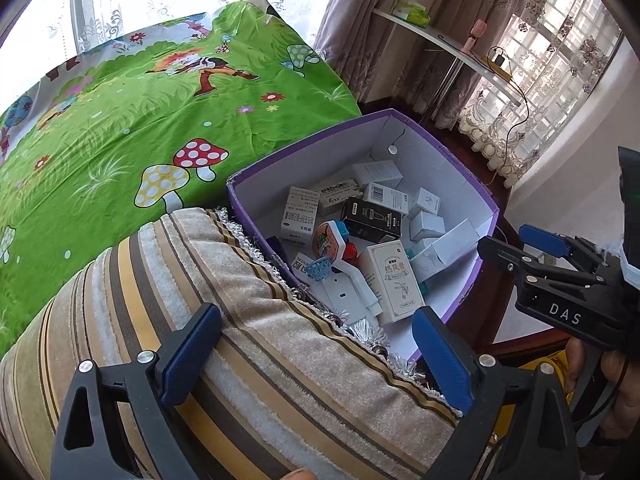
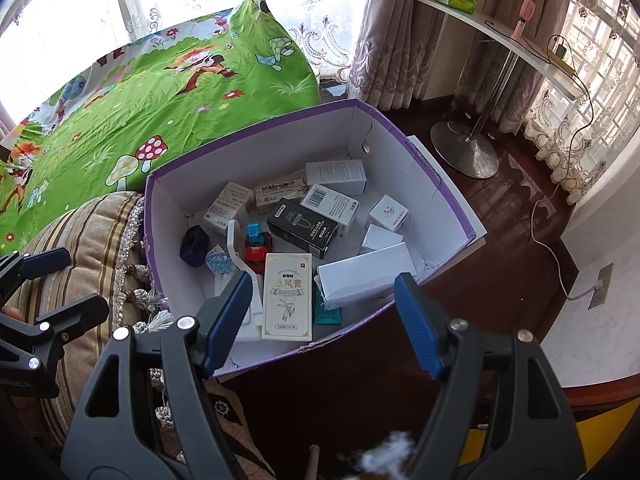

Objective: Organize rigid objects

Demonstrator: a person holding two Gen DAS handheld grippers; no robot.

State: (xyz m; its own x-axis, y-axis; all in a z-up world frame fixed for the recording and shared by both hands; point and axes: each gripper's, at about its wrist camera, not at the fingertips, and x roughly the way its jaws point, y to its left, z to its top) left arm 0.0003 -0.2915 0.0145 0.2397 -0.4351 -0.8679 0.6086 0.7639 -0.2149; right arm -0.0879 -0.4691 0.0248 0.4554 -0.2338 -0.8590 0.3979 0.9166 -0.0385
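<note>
A purple box with a white inside (image 1: 452,160) (image 2: 432,184) stands by the bed and holds several small cartons, a black carton (image 2: 302,227), a cream carton (image 1: 396,282) (image 2: 286,296), a red and blue toy car (image 2: 256,246) and a white plastic part (image 1: 352,284). My left gripper (image 1: 316,360) is open and empty above a striped cushion (image 1: 248,360), beside the box. My right gripper (image 2: 322,320) is open and empty above the box's near edge; it also shows in the left wrist view (image 1: 560,256).
A bed with a green cartoon sheet (image 1: 140,120) lies behind the box. A white shelf table (image 2: 500,36) on a metal foot stands by the curtains on the dark wood floor (image 2: 500,216). A white cable (image 2: 548,240) runs to a wall socket.
</note>
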